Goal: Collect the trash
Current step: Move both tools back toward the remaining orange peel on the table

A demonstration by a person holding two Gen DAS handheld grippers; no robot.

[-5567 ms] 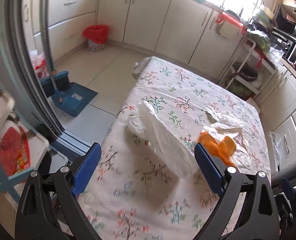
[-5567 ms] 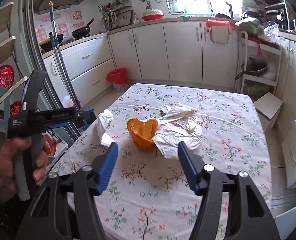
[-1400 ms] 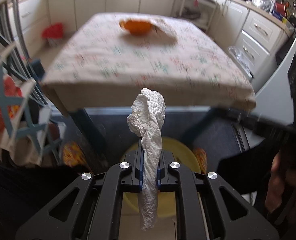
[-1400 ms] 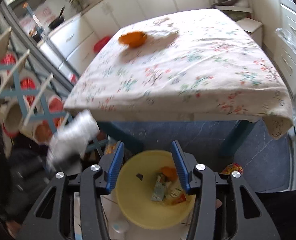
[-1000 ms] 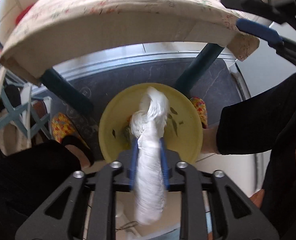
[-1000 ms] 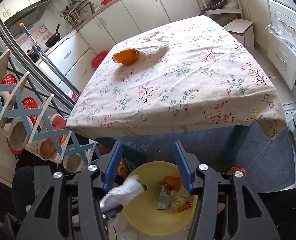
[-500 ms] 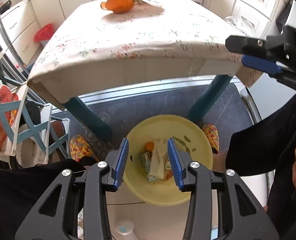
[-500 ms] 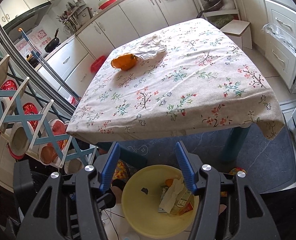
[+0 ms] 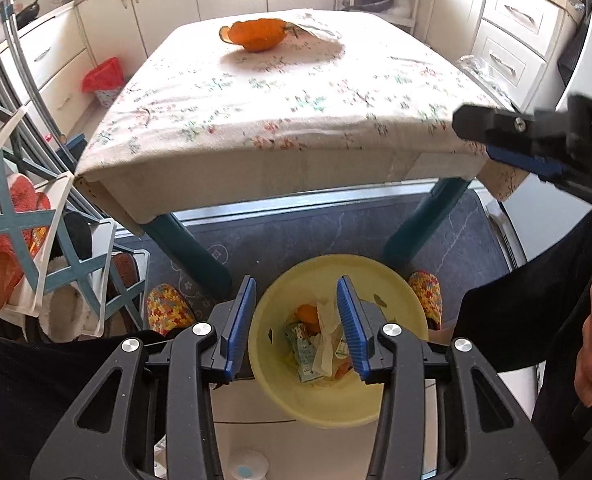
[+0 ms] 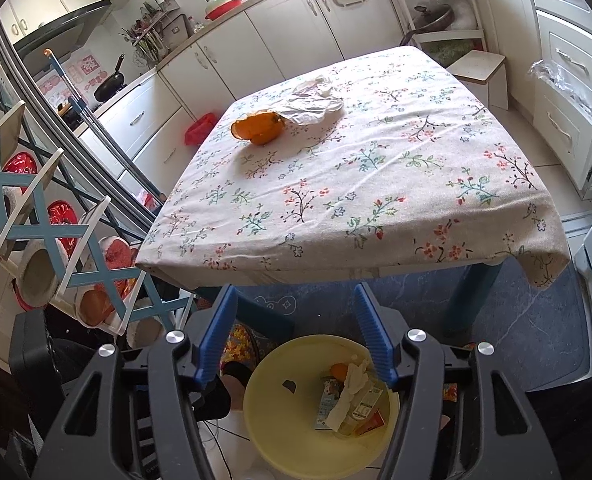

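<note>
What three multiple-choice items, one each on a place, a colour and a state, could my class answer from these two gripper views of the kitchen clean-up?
1. Where does the orange fruit peel lie?
A. on the floral tablecloth
B. in the bin
C. on the floor

2. What colour is the round plastic bin on the floor?
A. red
B. yellow
C. blue

3. How does the left gripper stand?
A. shut on a tissue
B. shut on a peel
C. open, holding nothing

Answers:
1 A, the peel sits on the cloth beside the crumpled white paper.
2 B, its rim and wall are pale yellow.
3 C, its blue pads stand apart, with only the bin's contents seen between them.
</note>
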